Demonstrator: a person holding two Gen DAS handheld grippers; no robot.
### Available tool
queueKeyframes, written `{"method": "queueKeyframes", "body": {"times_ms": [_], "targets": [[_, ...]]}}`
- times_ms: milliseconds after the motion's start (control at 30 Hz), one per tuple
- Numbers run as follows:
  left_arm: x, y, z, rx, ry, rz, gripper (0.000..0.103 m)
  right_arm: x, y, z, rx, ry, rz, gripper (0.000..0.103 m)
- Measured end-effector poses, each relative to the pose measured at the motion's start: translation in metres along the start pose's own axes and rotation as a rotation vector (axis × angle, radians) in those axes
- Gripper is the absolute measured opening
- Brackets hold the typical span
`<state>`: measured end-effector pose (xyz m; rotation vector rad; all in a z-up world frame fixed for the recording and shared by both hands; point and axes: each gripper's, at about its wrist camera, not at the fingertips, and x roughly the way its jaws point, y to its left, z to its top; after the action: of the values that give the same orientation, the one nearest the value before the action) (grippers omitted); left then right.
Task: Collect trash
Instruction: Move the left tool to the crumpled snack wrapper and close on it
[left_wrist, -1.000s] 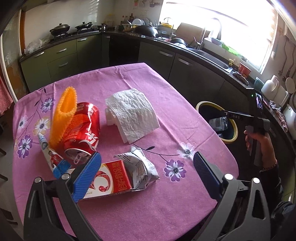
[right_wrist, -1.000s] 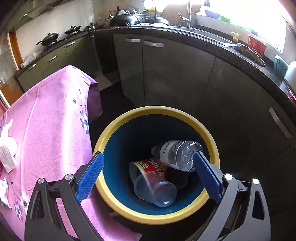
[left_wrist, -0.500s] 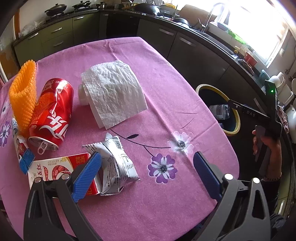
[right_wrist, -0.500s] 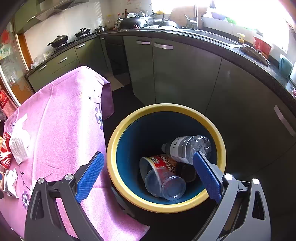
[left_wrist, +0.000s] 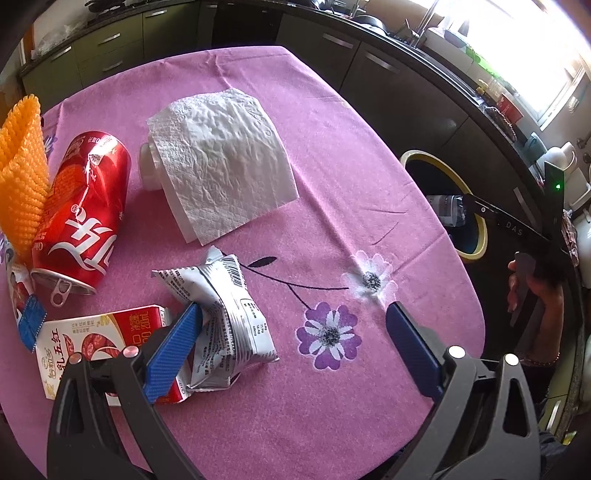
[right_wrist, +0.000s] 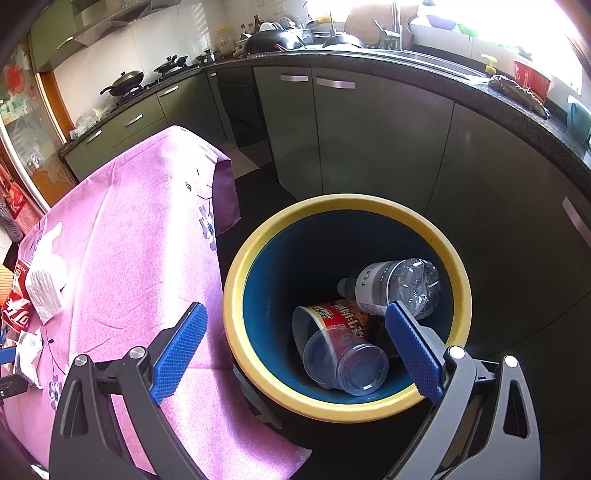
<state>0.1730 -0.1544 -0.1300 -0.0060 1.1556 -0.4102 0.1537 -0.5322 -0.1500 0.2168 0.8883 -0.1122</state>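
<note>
Left gripper (left_wrist: 291, 325) spread wide over wrapper (left_wrist: 225, 317) (table edge near), bare cloth rightward

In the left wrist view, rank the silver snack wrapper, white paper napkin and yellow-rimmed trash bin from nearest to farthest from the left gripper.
Measured from the left gripper:
1. Silver snack wrapper: at the gripper's left finger, on the near part of the table.
2. White paper napkin: mid-table, ahead and slightly left.
3. Yellow-rimmed trash bin: off the table's far right edge, on the floor.
</note>
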Motion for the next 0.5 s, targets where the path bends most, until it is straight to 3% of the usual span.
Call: {"method": "queueKeyframes", "body": {"times_ms": [300,500], "targets": [[0.0,0.0,0.007,-0.004,-0.003,0.083,0.095,0.004,-0.01,-0.004,0.026,0.017,0.0,0.096],[0.01,-0.001,0.011,-0.004,0.034,0.052,0.093,0.009,-0.006,-0.005,0.022,0.029,0.013,0.096]]}}
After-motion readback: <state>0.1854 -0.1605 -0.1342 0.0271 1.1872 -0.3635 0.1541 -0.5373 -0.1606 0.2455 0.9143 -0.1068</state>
